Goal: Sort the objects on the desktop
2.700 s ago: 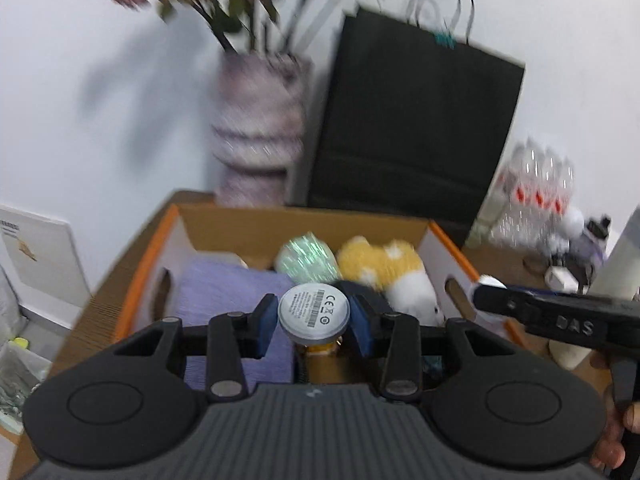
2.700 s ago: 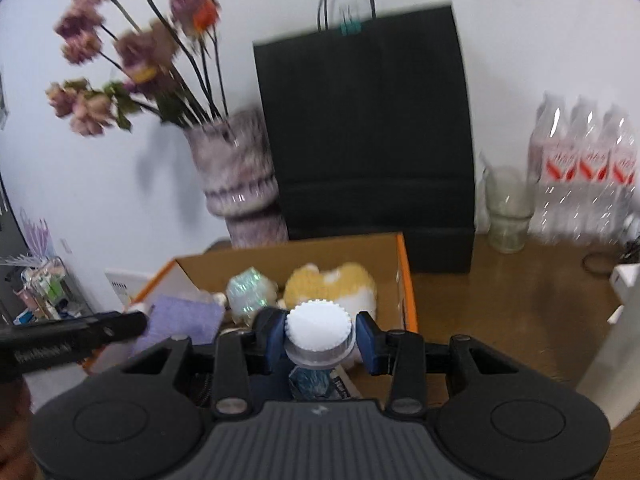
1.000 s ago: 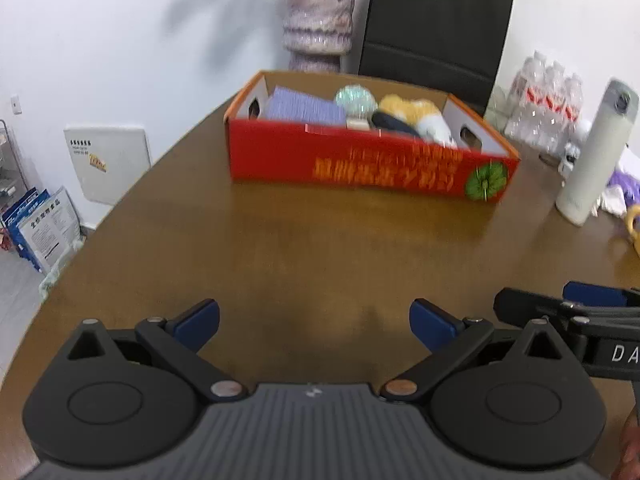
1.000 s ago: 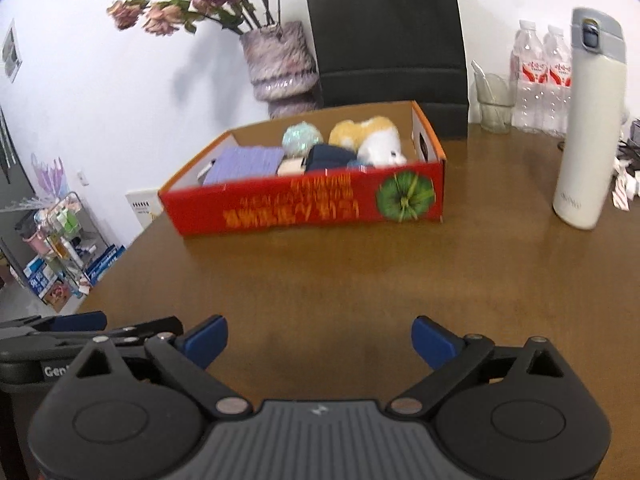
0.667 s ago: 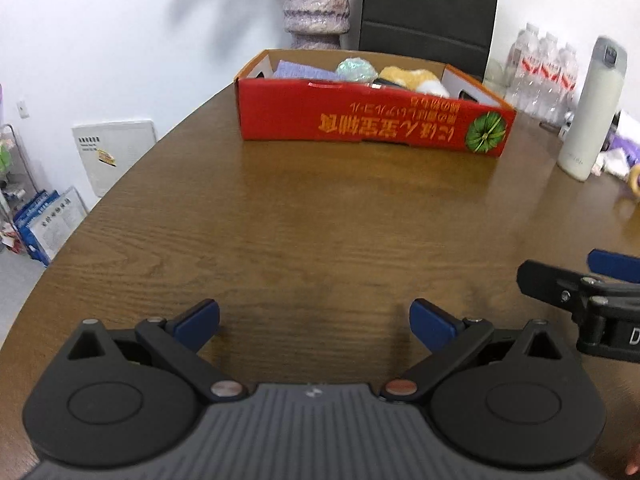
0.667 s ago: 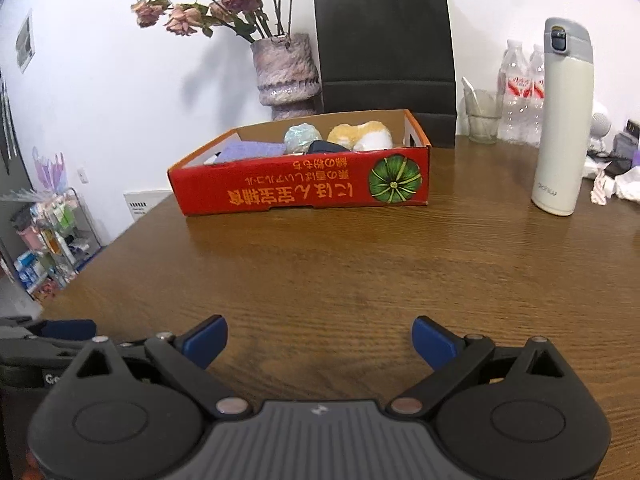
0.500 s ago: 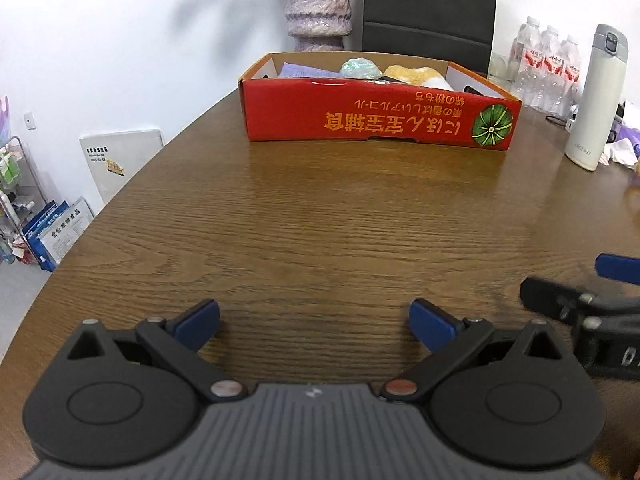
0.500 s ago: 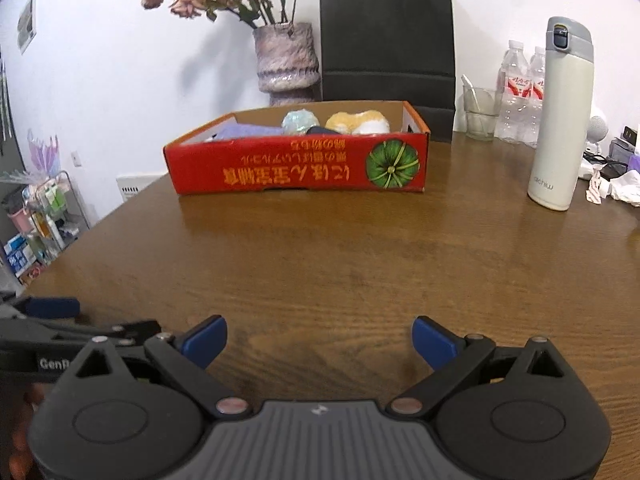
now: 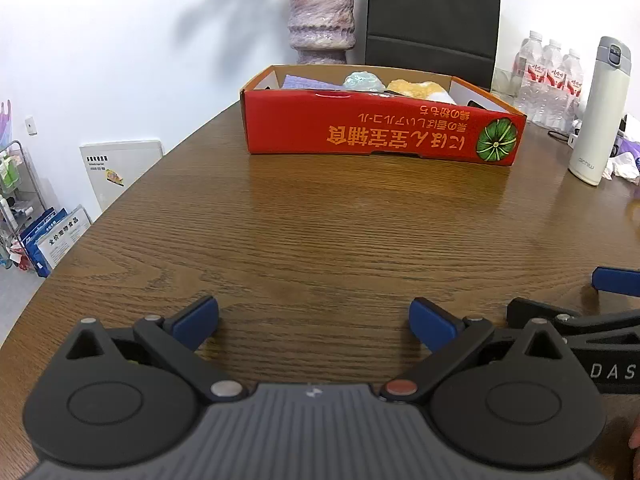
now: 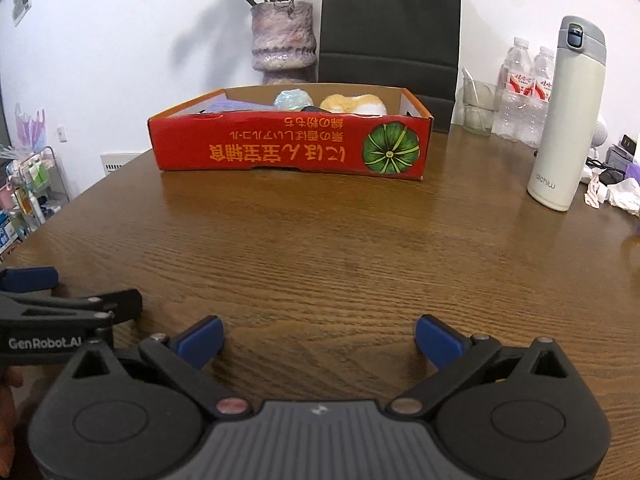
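Grippers sit low over the near part of the wooden table (image 9: 320,240), side by side. The left gripper (image 9: 314,320) has its 2 blue-tipped fingers (image 9: 196,318) spread wide with nothing between them, only bare wood grain showing in the gap. The right gripper (image 10: 318,338) is likewise spread wide and holds nothing; its blue pads (image 10: 438,340) frame empty tabletop. Each gripper shows at the edge of the other's view.

Farther back on the table stands the red cardboard box (image 10: 288,152), a shallow tray with orange lettering printed upside down and a green pumpkin picture on its front wall. Inside it lie a purple cloth (image 9: 304,82) at the left, a pale green iridescent ball (image 10: 294,100) near the middle, and a yellow and white plush toy (image 10: 352,105) toward the right. A dark item sits just in front of the plush, too hidden to identify.

To the right of the box, well apart from it, a white insulated bottle (image 10: 566,120) stands upright. Behind it are packed water bottles (image 10: 524,96) and a clear glass (image 10: 478,108). A mottled purple vase (image 10: 282,38) with dried flowers and a black paper bag (image 10: 390,20) stand behind the box against the white wall.
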